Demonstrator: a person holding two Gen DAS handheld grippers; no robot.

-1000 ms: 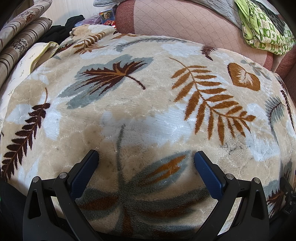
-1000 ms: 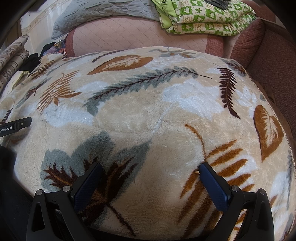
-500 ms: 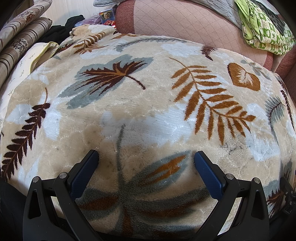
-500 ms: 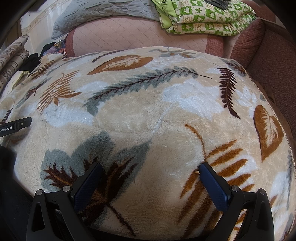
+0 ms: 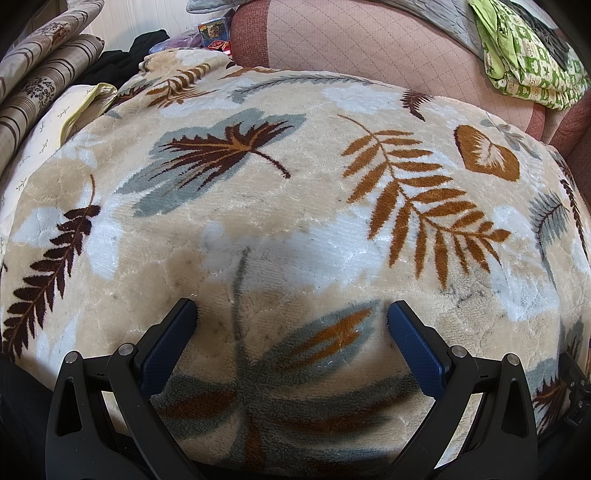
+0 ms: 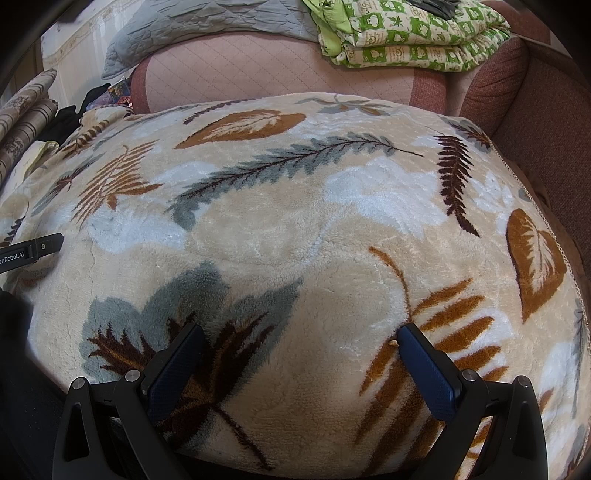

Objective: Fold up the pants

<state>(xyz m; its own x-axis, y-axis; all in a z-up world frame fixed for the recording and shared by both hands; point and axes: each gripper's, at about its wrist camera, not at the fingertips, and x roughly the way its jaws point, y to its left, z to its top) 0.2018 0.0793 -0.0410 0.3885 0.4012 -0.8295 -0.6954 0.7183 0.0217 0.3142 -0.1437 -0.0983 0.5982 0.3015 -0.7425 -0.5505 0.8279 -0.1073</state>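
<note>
Blue-padded left hand-held gripper (image 5: 291, 314) and right hand-held gripper (image 6: 301, 338) gape wide, empty, over blanket (image 5: 295, 229).

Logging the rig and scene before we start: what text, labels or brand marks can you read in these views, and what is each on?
"enRobot.AI": white print on the black bar at the left edge of the right wrist view; its start is cut off by the frame.
Green quilt: small printed marks in its squares, too small to read.
Colourful box beyond the blanket: print too blurred to read.
</note>
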